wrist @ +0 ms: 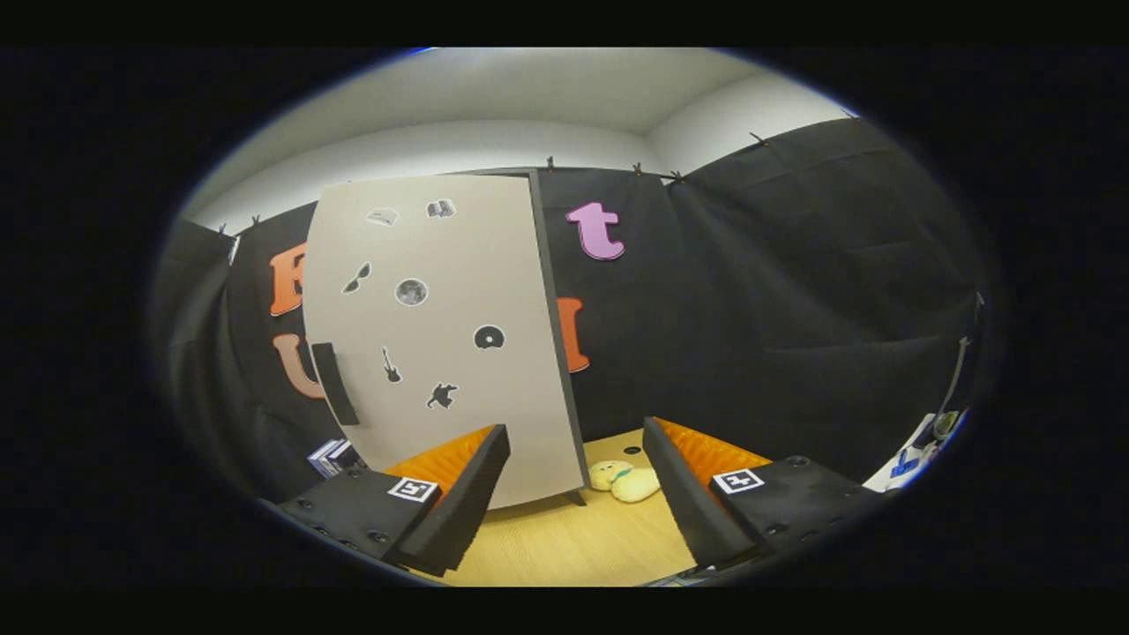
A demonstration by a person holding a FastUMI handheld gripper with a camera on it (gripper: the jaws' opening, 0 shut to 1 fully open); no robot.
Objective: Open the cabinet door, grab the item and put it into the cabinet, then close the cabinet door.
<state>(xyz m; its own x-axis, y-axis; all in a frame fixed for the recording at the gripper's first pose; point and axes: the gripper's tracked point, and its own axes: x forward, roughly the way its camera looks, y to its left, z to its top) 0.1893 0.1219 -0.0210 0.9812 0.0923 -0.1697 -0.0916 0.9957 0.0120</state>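
Here the gripper (578, 476) hangs above a pale wooden table (564, 542), its two fingers spread wide with nothing between them. Each finger (463, 494) carries a small square marker on its upper face, and their ribbed inner pads face one another across the gap.

Just beyond the left finger stands the cabinet (441, 335), a tall pale box set on the table. Its door (432, 309) is a flat light panel that faces the camera and looks shut, though a dark side edge shows along its right. A dark handle (335, 384) sits near the door's lower left side, and small black-and-grey stickers are scattered over the panel. A short leg shows under the cabinet's right corner.

The toy (624, 481), a small soft yellow thing with a touch of green on it, lies on the table just right of the cabinet's lower right corner. It lies ahead of the fingers, in line with the gap between them and closer to the right finger, untouched by either.

A small dark spot (631, 450) marks the table just behind the toy. Some books or boxes (331, 457) lie low at the left, beside the cabinet's base and behind the left finger. Black cloth (794, 309) closes off the booth behind everything, with a white wall and ceiling above it.
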